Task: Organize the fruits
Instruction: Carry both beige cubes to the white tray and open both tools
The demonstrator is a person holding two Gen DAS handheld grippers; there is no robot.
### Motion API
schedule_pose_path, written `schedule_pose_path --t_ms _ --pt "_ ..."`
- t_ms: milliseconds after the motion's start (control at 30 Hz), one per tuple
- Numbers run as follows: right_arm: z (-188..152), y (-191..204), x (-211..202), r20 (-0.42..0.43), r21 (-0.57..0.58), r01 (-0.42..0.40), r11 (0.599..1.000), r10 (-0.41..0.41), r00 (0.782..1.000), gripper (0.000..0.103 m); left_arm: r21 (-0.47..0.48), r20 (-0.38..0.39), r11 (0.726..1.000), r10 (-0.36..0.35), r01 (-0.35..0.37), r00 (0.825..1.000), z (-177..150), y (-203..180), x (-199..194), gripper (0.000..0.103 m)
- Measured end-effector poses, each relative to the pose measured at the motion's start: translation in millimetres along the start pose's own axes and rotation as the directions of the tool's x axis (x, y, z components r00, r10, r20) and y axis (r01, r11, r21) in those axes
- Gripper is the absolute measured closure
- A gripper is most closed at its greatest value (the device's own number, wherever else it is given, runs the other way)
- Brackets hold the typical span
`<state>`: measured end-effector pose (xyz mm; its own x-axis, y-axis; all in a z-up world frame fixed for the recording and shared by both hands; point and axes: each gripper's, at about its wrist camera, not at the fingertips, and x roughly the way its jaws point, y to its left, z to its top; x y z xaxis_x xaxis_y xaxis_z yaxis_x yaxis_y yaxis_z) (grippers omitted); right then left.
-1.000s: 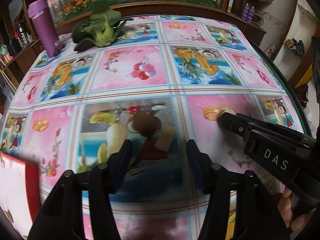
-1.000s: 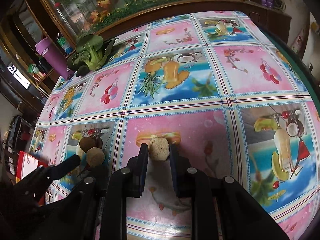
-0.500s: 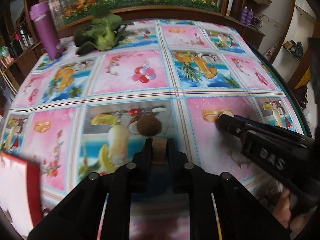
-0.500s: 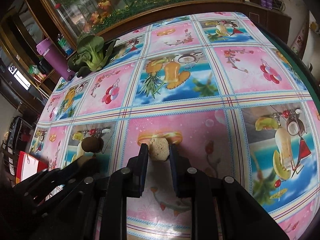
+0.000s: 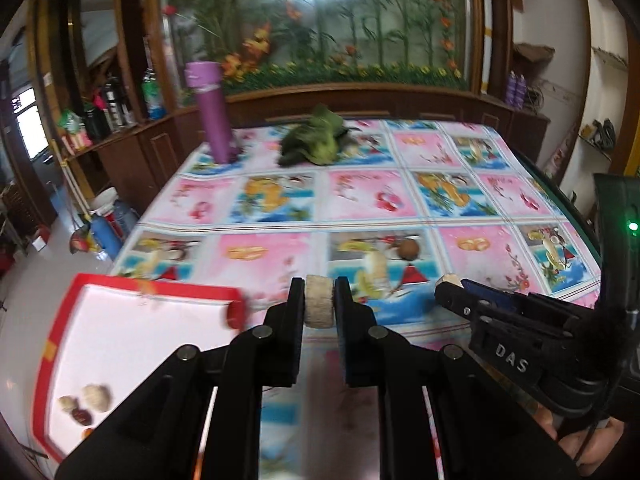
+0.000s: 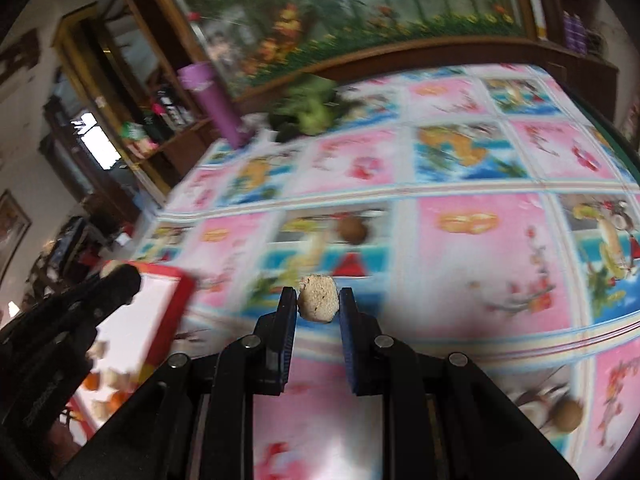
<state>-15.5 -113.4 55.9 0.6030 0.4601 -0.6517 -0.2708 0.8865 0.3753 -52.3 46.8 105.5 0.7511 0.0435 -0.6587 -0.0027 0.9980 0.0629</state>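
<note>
The right tongs [image 6: 319, 305] pinch a pale, rough-skinned fruit [image 6: 318, 298] between their blue-lined fingers [image 6: 286, 332], held up off the worktop [image 6: 472, 264] with its pink-and-blue fruit-print cloth. Over the worktop's left edge sits a red-rimmed white tray [image 6: 176, 292] with a few orange and pale fruits [image 6: 106, 388] in it, blurred. The left tongs [image 6: 116, 276] reach in above the tray, a pale fruit at their tip. A brown round fruit [image 6: 352, 230] lies near the middle of the worktop, another [image 6: 566, 420] toward the near right corner. By the far edge stand a purple bottle [image 6: 214, 102] and leafy greens [image 6: 308, 108].
</note>
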Motion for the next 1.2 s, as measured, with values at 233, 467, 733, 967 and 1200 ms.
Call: schedule_pose_path --t_ms 233,467,733,967,1200 --pt "-8.2 74.2 -6.9 0.023 -0.124 -0.054 0.991 0.057 0.998 0.083 -0.084 0.044 0.996 0.038 -0.035 0.998 -15.1 54.0 -30.7 0.087" --pt "-25.3 130.4 2.1 -0.007 -0.215 -0.091 0.972 0.091 0.996 0.083 -0.159 0.044 0.984 0.090 -0.082 0.995 -35.1 105.4 -43.1 0.086" --pt "-57.3 184.9 23.7 -0.085 -0.317 -0.127 0.940 0.105 0.991 0.083 -0.225 0.007 0.965 0.142 -0.137 0.990 -62.6 152.4 -43.7 0.086" --pt "-79.1 213.4 30.0 -0.124 -0.367 -0.148 0.919 0.110 0.986 0.083 -0.255 -0.016 0.953 0.166 -0.164 0.986 -79.4 176.7 -44.1 0.086" --pt "-90.3 225.8 37.7 -0.156 -0.392 -0.156 0.906 0.102 0.983 0.083 -0.272 -0.038 0.944 0.183 -0.187 0.982 -91.2 192.4 -41.8 0.086"
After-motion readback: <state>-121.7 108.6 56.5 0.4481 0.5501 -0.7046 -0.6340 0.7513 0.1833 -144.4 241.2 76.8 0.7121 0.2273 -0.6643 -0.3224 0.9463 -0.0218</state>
